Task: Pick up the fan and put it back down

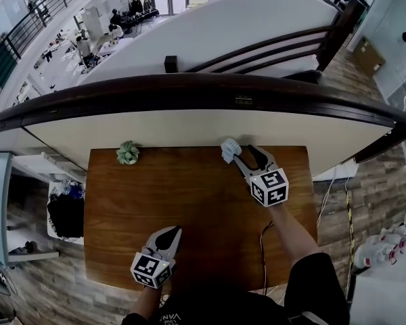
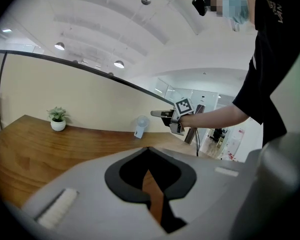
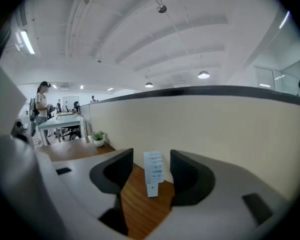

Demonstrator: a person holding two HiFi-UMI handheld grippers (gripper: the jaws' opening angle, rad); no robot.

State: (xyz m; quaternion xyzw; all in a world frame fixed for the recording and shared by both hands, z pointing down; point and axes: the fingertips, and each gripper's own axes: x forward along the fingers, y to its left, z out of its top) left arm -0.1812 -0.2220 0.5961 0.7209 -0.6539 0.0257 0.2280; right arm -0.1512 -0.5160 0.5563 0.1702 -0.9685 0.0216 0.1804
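Note:
A small white fan point(image 1: 229, 149) stands upright on the wooden desk point(image 1: 189, 202), close to the far partition. My right gripper point(image 1: 247, 156) is open right behind it. In the right gripper view the fan point(image 3: 153, 173) shows in the gap between the two dark pads point(image 3: 189, 176), with space on both sides and neither pad touching it. My left gripper point(image 1: 170, 233) is shut and empty near the desk's front edge. From the left gripper point(image 2: 148, 152), the fan point(image 2: 141, 125) is on the desk with the right gripper point(image 2: 159, 114) just beside and slightly above it.
A small potted plant point(image 1: 128, 153) sits at the desk's back left corner. A cream partition wall point(image 1: 189, 124) runs right behind the fan. A dark cable point(image 1: 264, 249) hangs over the front right of the desk.

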